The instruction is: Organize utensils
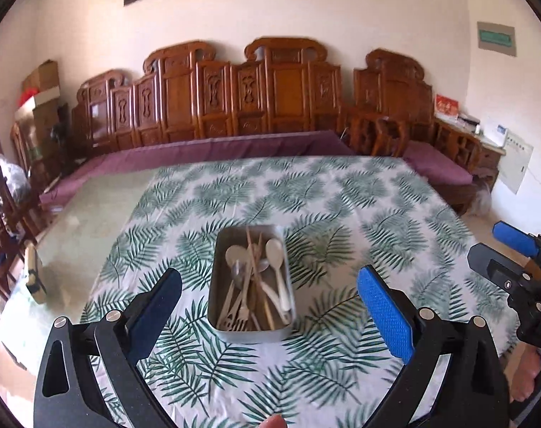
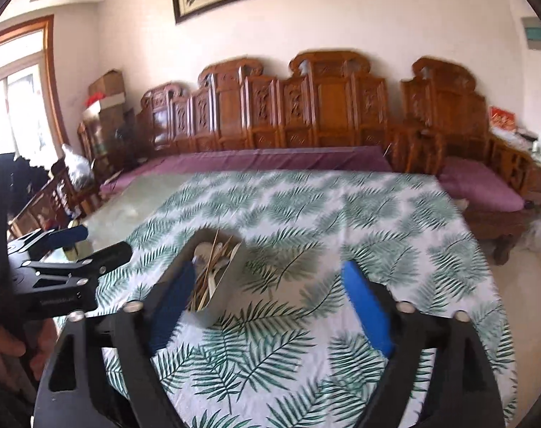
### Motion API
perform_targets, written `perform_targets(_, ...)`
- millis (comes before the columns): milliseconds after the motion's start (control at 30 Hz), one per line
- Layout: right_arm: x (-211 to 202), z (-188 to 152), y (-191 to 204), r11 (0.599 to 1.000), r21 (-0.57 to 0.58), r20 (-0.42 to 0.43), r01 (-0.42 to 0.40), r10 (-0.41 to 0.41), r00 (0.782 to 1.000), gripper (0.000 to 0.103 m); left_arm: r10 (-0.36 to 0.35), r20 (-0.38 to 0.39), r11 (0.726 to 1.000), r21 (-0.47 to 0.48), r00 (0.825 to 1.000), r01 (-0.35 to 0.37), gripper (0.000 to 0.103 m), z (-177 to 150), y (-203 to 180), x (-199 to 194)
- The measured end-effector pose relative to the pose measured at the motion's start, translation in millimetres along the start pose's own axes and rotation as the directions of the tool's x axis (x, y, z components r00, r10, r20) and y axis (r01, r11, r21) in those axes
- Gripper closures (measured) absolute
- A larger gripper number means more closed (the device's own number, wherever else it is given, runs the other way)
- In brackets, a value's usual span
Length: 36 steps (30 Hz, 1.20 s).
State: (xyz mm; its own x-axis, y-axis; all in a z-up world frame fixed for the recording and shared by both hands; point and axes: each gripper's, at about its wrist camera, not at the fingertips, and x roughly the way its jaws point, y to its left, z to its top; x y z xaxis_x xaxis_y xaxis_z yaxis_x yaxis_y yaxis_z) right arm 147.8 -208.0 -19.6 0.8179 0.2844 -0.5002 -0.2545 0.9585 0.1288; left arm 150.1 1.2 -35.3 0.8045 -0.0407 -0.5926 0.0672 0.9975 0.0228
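A rectangular metal tray (image 1: 249,333) sits on the leaf-print tablecloth (image 1: 341,207). It holds white spoons (image 1: 276,249), metal forks (image 1: 235,317) and wooden chopsticks (image 1: 253,249), all piled together. My left gripper (image 1: 270,274) hovers above and in front of the tray, open, with nothing between its blue pads. The right gripper (image 1: 488,244) shows at the right edge of that view. In the right wrist view the right gripper (image 2: 270,267) is open and empty. There the tray (image 2: 227,285) lies just beyond its left finger, and the left gripper (image 2: 103,240) is at the far left.
The cloth (image 2: 341,214) covers most of a glass-topped table (image 1: 92,214); a small boxy object (image 1: 33,274) stands near its left edge. A carved wooden sofa (image 1: 270,100) with purple cushions runs behind the table. Hands (image 1: 527,374) hold the grippers at the frame edges.
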Motion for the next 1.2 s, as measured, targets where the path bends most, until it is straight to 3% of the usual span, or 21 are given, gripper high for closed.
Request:
perform_targets(100, -28, 9, -2, 1.0, 0.0, 0.055, 0.018, -0.018, 0.998, 0.003, -0.003, 0.04, 1.0, -0.005, 0.999, 0.003, 0.008, 6, -7, -27)
perform_targets(433, -93, 17, -6, 0.998, 0.007, 0.165, 0.057, -0.057, 0.985, 0.003, 0.026, 0.132, 0.999, -0.024, 0.991, -0.023, 0.008, 14, -17, -90)
perform_targets(1200, -101, 16, -5, 0.997, -0.002, 0.175, 0.071, -0.07, 0.982, 0.003, 0.024, 0.168, 0.999, -0.033, 0.986, -0.018, 0.008, 10, -17, -108)
